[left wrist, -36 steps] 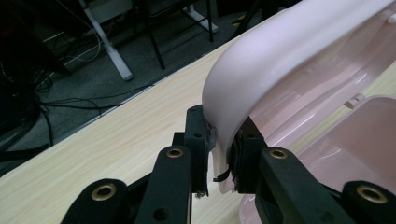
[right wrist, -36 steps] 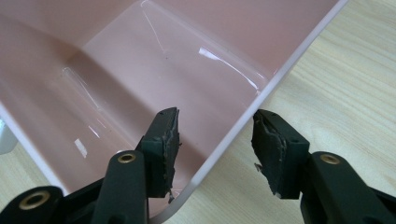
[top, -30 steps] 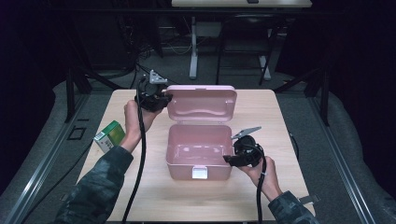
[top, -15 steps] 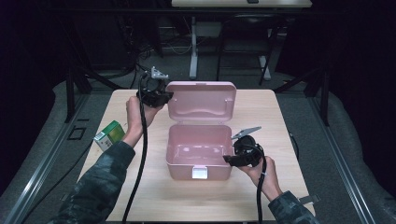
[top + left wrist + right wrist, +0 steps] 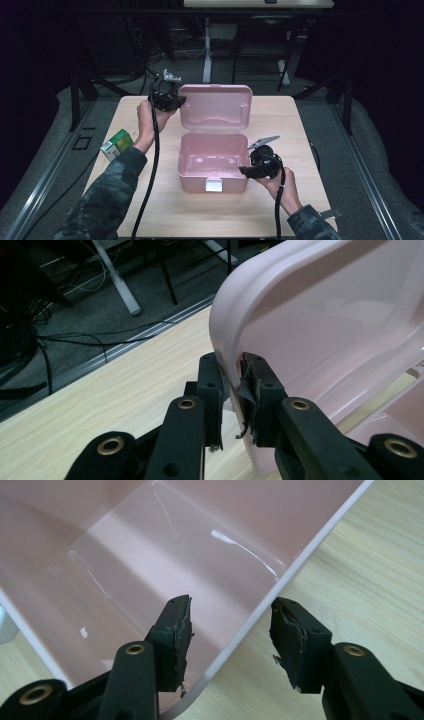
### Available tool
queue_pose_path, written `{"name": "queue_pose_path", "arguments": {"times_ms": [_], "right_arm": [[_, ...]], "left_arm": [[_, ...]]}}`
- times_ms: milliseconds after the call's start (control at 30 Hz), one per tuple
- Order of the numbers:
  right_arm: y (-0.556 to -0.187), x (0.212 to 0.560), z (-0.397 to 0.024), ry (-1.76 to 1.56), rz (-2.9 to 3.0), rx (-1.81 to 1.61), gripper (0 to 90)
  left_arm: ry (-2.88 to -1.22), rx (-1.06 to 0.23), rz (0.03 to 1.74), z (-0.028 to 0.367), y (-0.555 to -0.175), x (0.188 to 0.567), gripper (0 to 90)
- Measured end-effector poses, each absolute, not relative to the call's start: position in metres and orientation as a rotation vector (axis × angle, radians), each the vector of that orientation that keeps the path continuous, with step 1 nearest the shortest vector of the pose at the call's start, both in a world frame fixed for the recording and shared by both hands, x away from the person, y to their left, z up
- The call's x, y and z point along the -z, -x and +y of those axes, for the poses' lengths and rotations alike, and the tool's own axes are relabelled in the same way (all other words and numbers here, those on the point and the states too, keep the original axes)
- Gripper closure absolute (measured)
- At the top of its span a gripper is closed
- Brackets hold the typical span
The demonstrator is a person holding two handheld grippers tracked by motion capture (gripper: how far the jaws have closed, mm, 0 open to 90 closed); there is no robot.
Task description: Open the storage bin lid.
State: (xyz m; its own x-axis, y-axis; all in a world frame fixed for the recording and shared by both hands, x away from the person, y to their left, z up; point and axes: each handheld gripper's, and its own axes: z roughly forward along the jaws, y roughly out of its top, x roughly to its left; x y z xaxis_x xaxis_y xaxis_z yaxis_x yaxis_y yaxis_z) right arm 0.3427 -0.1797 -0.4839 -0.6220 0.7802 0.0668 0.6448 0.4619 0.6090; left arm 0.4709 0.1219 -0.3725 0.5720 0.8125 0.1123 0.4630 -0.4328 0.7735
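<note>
A pink box (image 5: 212,162) stands in the middle of the table (image 5: 310,130), and its lid (image 5: 216,107) is open and stands almost upright at the 12 o'clock side of the box. The inside of the box looks bare. A small white latch (image 5: 213,185) sits on the front wall, at 6 o'clock.

The left gripper (image 5: 175,101) is at about 10 o'clock from the box, at the left edge of the lid. In the left gripper view, its two black jaws are closed on the rounded edge of the lid (image 5: 320,320): one pad is on the outer side and the other pad is on the inner side, and both press on the plastic. The left hand (image 5: 146,120) holds this gripper from below, and a black cable (image 5: 152,165) hangs down from it along the sleeve.

The right gripper (image 5: 243,171) is at about 4 o'clock from the box, at the right front corner. In the right gripper view, its jaws stand apart on both sides of the box wall (image 5: 280,580): one jaw is inside the box and the other jaw is outside, over the table. The pads do not touch the wall, so this gripper is open around the rim and holds nothing. The right hand (image 5: 277,187) holds it from below.

A small green and white carton (image 5: 116,144) lies on the table at 9 o'clock from the box, well apart from it, near the left forearm.
</note>
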Motion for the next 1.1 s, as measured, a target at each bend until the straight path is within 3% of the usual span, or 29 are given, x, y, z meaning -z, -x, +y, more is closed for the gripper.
{"name": "queue_pose_path", "arguments": {"times_ms": [1100], "right_arm": [[-0.343, 0.484, -0.18, -1.229, 2.491, -0.895, 50.2]], "left_arm": [[-2.097, -0.574, 1.123, 0.116, -0.51, 0.391, 79.1]]}}
